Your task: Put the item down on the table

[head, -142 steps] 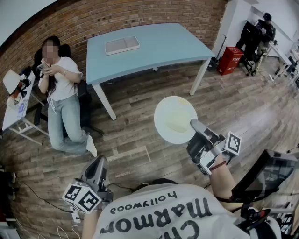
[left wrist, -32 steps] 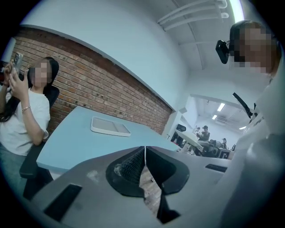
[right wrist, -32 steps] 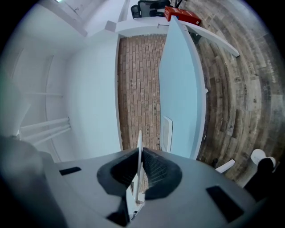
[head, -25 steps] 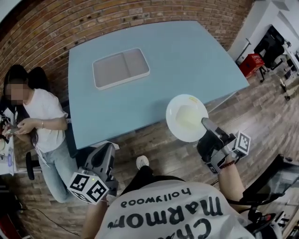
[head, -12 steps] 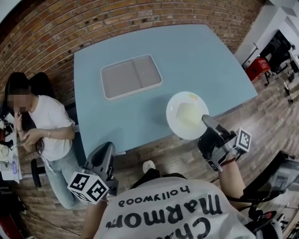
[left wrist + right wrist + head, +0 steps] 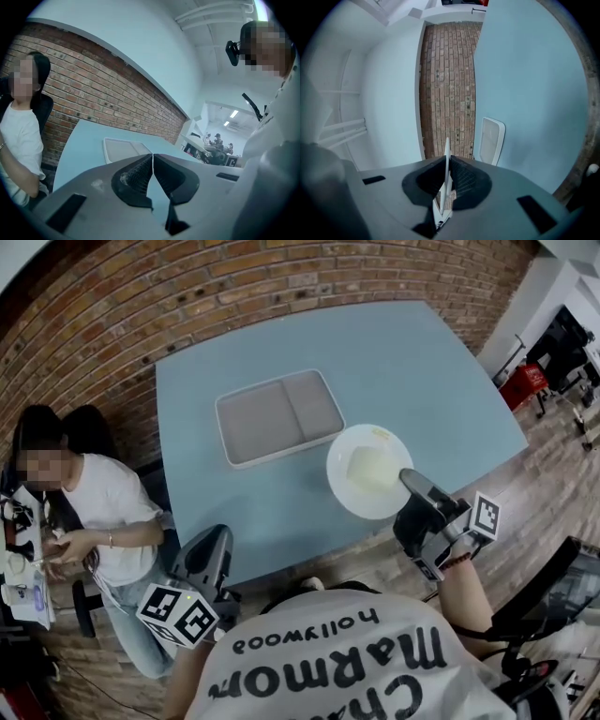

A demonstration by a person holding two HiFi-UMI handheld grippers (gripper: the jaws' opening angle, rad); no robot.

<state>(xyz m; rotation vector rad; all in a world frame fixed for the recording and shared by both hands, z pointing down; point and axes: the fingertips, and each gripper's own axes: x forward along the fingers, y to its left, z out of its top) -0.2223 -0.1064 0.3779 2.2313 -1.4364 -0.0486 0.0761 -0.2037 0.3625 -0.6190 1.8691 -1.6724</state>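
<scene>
Plate (image 6: 370, 470): white and round, so it has no long axis; hollow face up, roughly level, over the blue table (image 6: 431, 362). It sits just beside the near right corner of the tray (image 6: 279, 415). Whether it touches the table cannot be told.
Right gripper (image 6: 410, 484): jaws clamped on the plate's rim on the side away from the tray; the plate reaches from them toward the tray.
Right gripper view: the rim (image 6: 446, 159) stands edge-on between the jaws.
Left gripper (image 6: 216, 545): jaws pressed together with nothing between them, well apart from the tray on its near side.
</scene>
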